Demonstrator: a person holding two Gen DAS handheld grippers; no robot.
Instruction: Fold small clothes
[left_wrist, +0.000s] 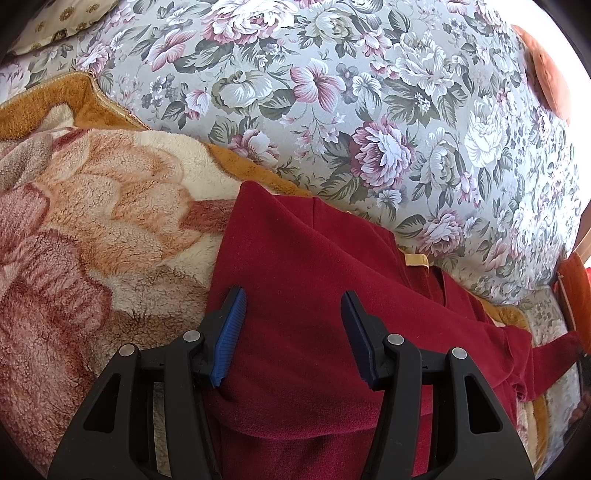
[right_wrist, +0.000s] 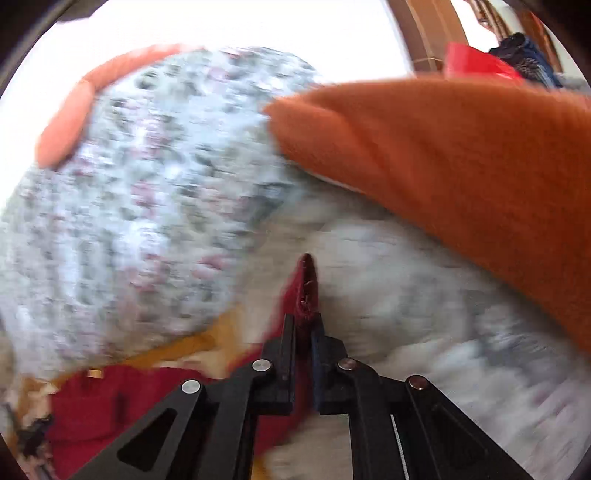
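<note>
Your left hand-held gripper (left_wrist: 291, 332) sits nearest in its view with its blue pads (left_wrist: 229, 341) spread wide apart and nothing between them. It is over the red garment (left_wrist: 306, 258), which fills the space between and beyond the fingers. The garment lies spread on the fleece blanket (left_wrist: 92, 229), a thick pile with a large orange and pink flower print and a mustard border. A small yellow tag (left_wrist: 416, 260) shows at the garment's far edge. To the right, one narrow part of the garment (left_wrist: 546, 354) stretches off toward the frame edge. Beyond the garment and blanket rises the floral cushion (left_wrist: 369, 110), grey with pink and white blooms. An orange cloth (left_wrist: 543, 70) lies at its far right.

Your right hand-held gripper (right_wrist: 304, 332) has its jaws pressed together on an edge of the red garment (right_wrist: 304, 288); the pinched fabric stands up in a narrow point just past the fingertips. The rest of the garment (right_wrist: 110, 406) trails down to the lower left. This view is blurred. Past the grip you see pale patterned bedding (right_wrist: 424, 295), then the floral cushion (right_wrist: 147, 184) at left and an orange fabric (right_wrist: 461, 166) sweeping across the upper right. Bright light washes out the top.
</note>
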